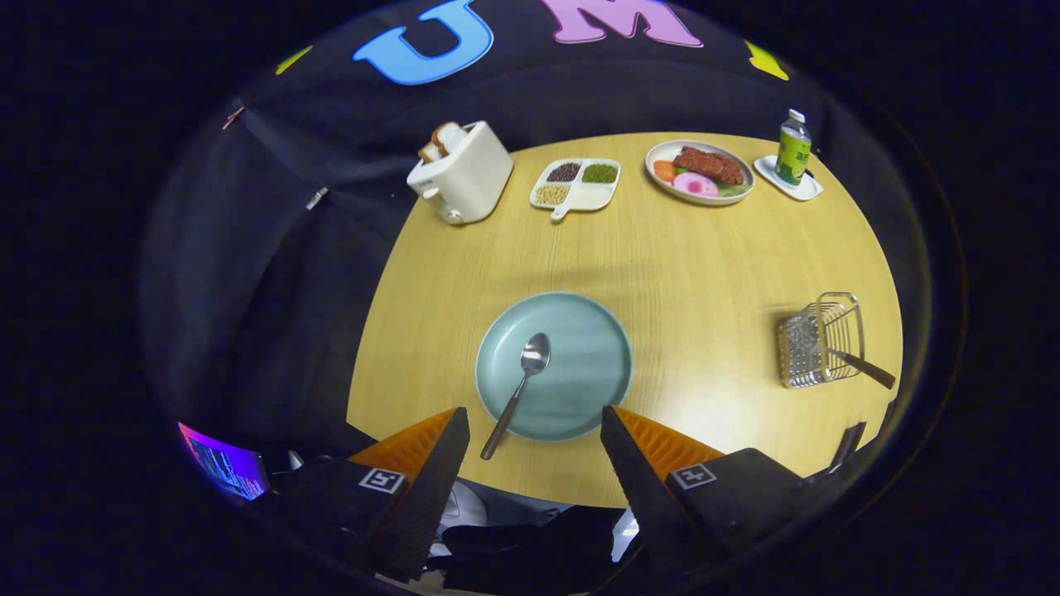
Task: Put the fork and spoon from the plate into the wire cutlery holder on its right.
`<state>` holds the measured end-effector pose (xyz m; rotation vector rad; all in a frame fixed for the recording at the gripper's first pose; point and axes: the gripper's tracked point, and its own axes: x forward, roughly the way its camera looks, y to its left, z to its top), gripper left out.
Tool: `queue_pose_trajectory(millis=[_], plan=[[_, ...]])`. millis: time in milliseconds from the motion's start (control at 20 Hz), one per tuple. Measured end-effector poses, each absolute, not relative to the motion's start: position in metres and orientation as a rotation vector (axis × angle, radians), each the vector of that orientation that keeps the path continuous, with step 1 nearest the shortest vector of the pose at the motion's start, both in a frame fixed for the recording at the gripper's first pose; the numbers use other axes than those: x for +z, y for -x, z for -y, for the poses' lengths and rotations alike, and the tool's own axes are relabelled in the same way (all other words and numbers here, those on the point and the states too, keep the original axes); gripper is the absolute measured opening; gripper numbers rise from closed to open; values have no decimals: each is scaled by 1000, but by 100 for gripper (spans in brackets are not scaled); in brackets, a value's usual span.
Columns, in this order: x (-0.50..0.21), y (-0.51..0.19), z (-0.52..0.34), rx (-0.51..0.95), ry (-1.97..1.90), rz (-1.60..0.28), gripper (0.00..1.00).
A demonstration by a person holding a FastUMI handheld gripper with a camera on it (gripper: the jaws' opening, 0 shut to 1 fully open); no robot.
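Here, gripper view: everything below is seen along the two fingers.
Gripper: the fingers are held wide apart with nothing gripped; the near rim of the plate and the end of the spoon handle lie in the gap between the tips.
Table: a round wooden top; its near edge is crossed by both fingers, and dark cloth is seen past its far and left edges.
Plate: a pale blue round plate, set close to the near edge of the table, just ahead of the fingers.
Spoon: laid on the plate, bowl near the plate's middle; the handle runs back over the near rim and is left overhanging toward the left finger.
Fork: already lodged in the holder; a dark handle is seen sticking out of it toward the right edge of the table.
Holder: a wire basket, well apart to the right of the plate, close to the table's right edge.
Open room: bare wood is left between plate and holder, and a broad bare band beyond the plate.
Far edge: a toaster with bread, a divided dish, a food plate and a bottle on a small tray are lined up.
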<state>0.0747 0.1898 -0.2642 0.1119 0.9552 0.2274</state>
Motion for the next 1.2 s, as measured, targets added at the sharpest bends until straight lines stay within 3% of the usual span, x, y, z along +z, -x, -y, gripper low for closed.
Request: queue_pose_trajectory(millis=[700, 850, 1000, 1150, 1200], plan=[[-384, -118, -234, 52, -93, -1165, 98], [-399, -113, -241, 36, -112, -1215, 78], [-409, -113, -239, 22, -88, -1234, 73], [-414, -111, -231, 8, -77, -1264, 40], [-413, -112, -230, 2, -81, -1263, 34]])
